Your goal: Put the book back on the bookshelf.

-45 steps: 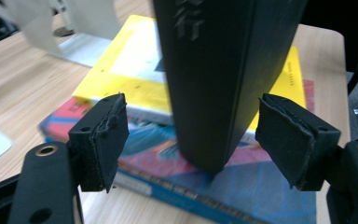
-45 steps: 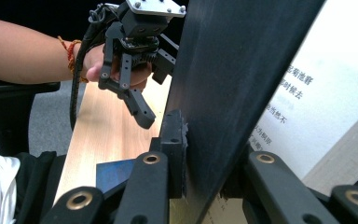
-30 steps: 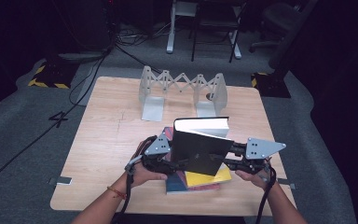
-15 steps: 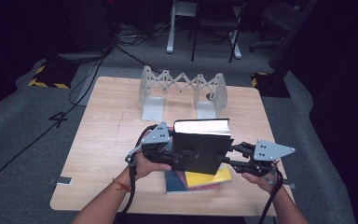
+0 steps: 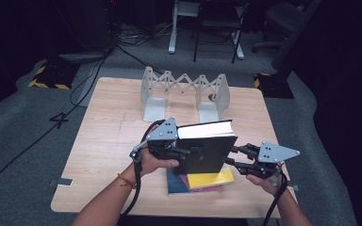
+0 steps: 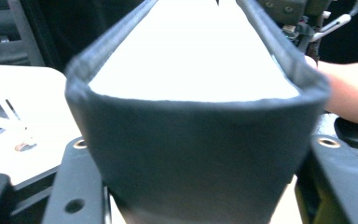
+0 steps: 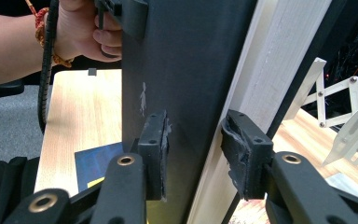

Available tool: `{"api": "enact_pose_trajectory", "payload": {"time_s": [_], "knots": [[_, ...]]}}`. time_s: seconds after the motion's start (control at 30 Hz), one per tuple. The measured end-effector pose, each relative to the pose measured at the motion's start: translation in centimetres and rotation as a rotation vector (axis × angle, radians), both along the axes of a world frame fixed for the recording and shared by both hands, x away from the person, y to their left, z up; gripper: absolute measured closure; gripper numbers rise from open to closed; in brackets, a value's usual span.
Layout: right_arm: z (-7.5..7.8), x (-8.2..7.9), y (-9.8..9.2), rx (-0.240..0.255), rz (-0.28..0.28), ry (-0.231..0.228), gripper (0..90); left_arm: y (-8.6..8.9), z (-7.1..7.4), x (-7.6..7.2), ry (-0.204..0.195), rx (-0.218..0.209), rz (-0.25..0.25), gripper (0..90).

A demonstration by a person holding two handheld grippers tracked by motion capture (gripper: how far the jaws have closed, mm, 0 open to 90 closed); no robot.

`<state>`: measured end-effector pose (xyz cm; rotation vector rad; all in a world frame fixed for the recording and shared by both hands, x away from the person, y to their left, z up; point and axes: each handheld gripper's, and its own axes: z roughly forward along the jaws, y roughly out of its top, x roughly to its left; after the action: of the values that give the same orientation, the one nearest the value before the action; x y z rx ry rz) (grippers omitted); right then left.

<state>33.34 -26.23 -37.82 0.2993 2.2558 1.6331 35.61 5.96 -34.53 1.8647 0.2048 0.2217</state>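
A black hardcover book (image 5: 206, 153) stands upright on edge, held over a small stack of books topped by a yellow one (image 5: 212, 179). My left gripper (image 5: 181, 153) clasps its spine end; its jaws have just been closing, and in the left gripper view the spine (image 6: 196, 154) sits tight between the two fingers (image 6: 77, 186). My right gripper (image 5: 233, 157) grips the opposite edge. In the right gripper view its pads (image 7: 154, 149) press the black cover (image 7: 186, 70) on one side and the far side of the white page block on the other.
A white folding rack (image 5: 184, 92) stands at the back of the wooden table (image 5: 103, 132), also at the right in the right gripper view (image 7: 349, 121). A blue book (image 5: 174, 186) lies lowest in the stack. Dark floor, cables and chair legs surround the table.
The left gripper has risen and closed in on the book's left edge. The black book now stands a little higher and squarer over the stack. The right gripper has hardly shifted.
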Motion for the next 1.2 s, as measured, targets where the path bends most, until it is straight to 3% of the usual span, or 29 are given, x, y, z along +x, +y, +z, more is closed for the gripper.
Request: {"api": "enact_pose_trajectory", "payload": {"time_s": [0.23,0.37,0.43,0.53,0.67,0.87,1.1,1.2], "knots": [[-0.1,-0.1,-0.2,-0.008,0.011,0.012,60.6,-0.4,0.4,-0.4,-0.002,0.021,-0.017,49.0],[-0.3,-0.2,-0.5,-0.009,0.012,0.020,55.5,-0.3,0.3,-0.4,0.004,0.012,-0.018,50.7],[-0.5,-0.3,-0.7,-0.017,0.000,0.033,46.5,-0.4,0.3,-0.5,0.002,0.013,-0.020,51.2],[-1.5,-0.3,-1.6,-0.071,-0.028,0.070,43.8,-0.4,0.3,-0.8,-0.006,0.016,-0.020,51.7],[-3.2,0.3,-2.8,-0.139,-0.099,0.109,39.1,-0.5,0.3,-0.9,-0.010,0.013,-0.019,51.7],[-6.1,1.9,-5.1,-0.200,-0.228,0.195,35.4,-0.7,0.2,-1.0,-0.011,0.001,-0.003,51.4],[-8.2,3.3,-8.0,-0.156,-0.325,0.296,35.3,-1.1,0.2,-0.7,0.000,-0.004,0.020,48.5],[-8.6,3.6,-8.4,-0.154,-0.350,0.309,35.7,-1.2,0.1,-0.7,-0.005,-0.016,0.015,48.1]]}}
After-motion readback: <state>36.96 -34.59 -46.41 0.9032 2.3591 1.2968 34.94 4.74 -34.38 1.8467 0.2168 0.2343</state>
